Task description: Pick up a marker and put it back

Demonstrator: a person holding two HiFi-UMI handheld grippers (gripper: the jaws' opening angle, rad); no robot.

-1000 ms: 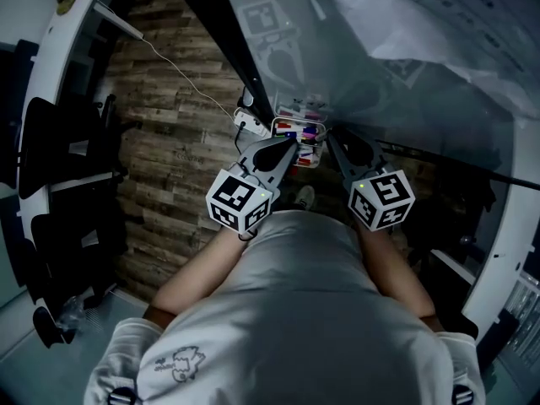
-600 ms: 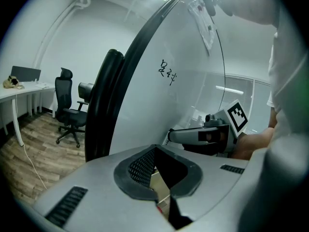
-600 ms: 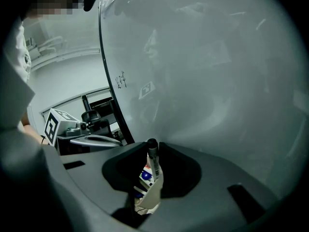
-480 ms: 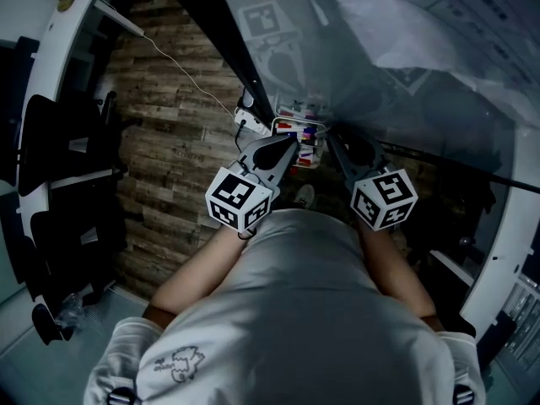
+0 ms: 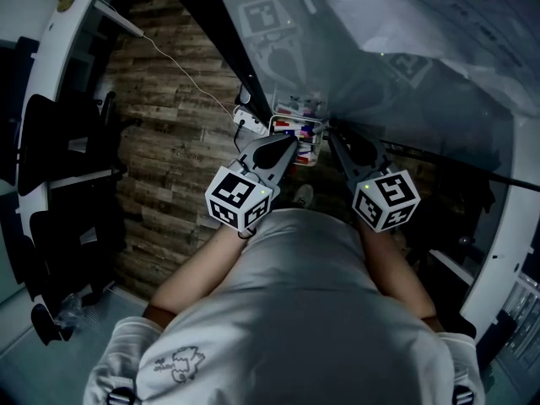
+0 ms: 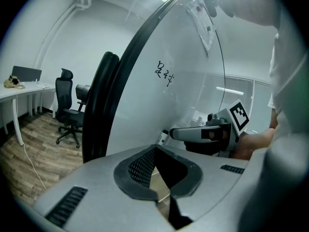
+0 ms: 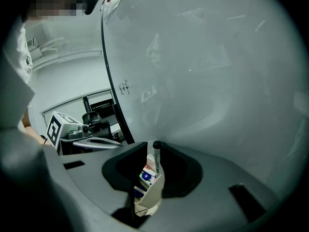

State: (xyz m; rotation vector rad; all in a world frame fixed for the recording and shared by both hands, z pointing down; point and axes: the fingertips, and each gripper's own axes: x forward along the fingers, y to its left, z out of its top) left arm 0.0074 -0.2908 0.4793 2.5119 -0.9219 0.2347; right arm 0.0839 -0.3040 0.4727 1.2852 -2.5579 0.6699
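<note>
Right hand-held gripper (image 7: 154, 148) spread, marker (image 7: 156, 161) upright in the holder (image 7: 150, 197) between its jaws; left hand-held gripper (image 6: 154, 151) pressed together

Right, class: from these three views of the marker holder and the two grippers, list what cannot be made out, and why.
Right gripper view: whether the right gripper clamps the marker; contact does not show.
Same view: the marker's lower end, hidden inside the holder.
Head view: the count of markers in the holder; too small and dim.
Left gripper view: the writing on the whiteboard; too small to read.
</note>
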